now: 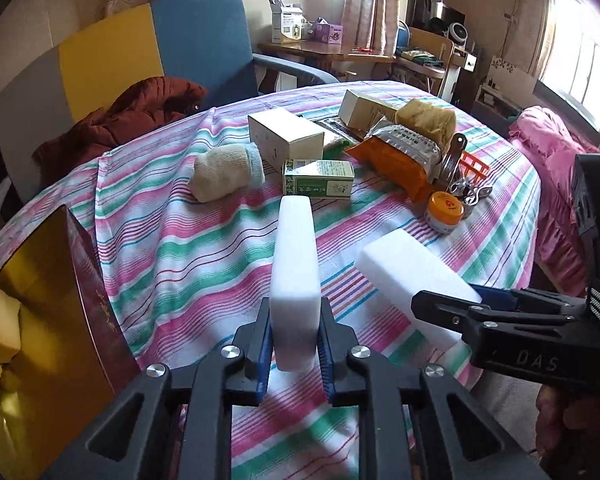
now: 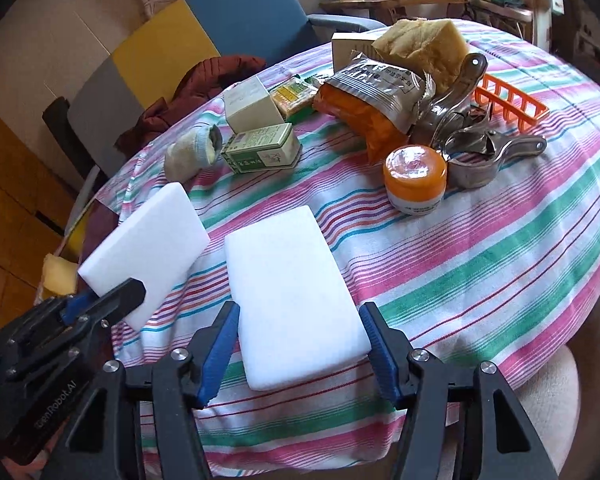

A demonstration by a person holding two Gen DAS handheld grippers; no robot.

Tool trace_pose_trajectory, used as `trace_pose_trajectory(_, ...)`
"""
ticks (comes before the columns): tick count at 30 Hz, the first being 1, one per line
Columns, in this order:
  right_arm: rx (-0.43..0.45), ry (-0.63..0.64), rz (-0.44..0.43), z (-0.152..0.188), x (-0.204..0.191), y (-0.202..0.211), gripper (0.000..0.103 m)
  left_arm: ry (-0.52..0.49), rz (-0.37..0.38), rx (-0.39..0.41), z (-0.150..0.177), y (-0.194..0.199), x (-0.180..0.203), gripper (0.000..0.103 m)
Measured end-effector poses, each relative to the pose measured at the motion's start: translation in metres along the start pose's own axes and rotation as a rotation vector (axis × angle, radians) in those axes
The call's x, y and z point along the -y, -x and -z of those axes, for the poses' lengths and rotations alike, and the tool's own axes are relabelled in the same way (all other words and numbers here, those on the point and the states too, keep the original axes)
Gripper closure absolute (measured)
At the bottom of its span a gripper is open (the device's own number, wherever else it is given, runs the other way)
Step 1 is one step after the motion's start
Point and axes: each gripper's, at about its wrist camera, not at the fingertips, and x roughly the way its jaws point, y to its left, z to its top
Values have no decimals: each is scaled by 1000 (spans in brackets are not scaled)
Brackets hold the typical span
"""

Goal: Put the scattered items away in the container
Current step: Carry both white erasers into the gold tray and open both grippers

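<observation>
Two white sponges (image 1: 294, 276) (image 2: 296, 300), one inside each gripper (image 1: 294, 354) (image 2: 300, 350)

- Left wrist view looks forward and down along its fingers (image 1: 260, 344), close over the counter's (image 1: 204, 248) near left.
- Right wrist view does likewise at the near right.
- Both share the far clutter and both white blocks (image 2: 296, 300).

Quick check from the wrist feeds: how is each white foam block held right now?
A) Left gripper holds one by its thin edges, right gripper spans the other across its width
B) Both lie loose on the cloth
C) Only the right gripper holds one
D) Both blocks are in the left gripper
A: the left gripper pinches one white block edge-on, and the right gripper spans the other white block across its width.
</observation>
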Motion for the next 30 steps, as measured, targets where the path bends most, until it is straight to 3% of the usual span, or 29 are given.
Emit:
trace_pose_trajectory(4,-6,-27,-50,2,-6,7,42,41,28,29,3,16,-10,84)
trace_pose_trajectory(13,12,-23,-161,-4,-37,28,42,138,-3,77,15,57,-48,84)
trace_pose_trajectory(20,-23,53,-258,-7,-90,30,42,250,-91,99,42,92,-100,84)
trace_pose_trajectory(30,-155,285,-355,15,-219,-10,42,445,-291,85,99,117,-210,84)
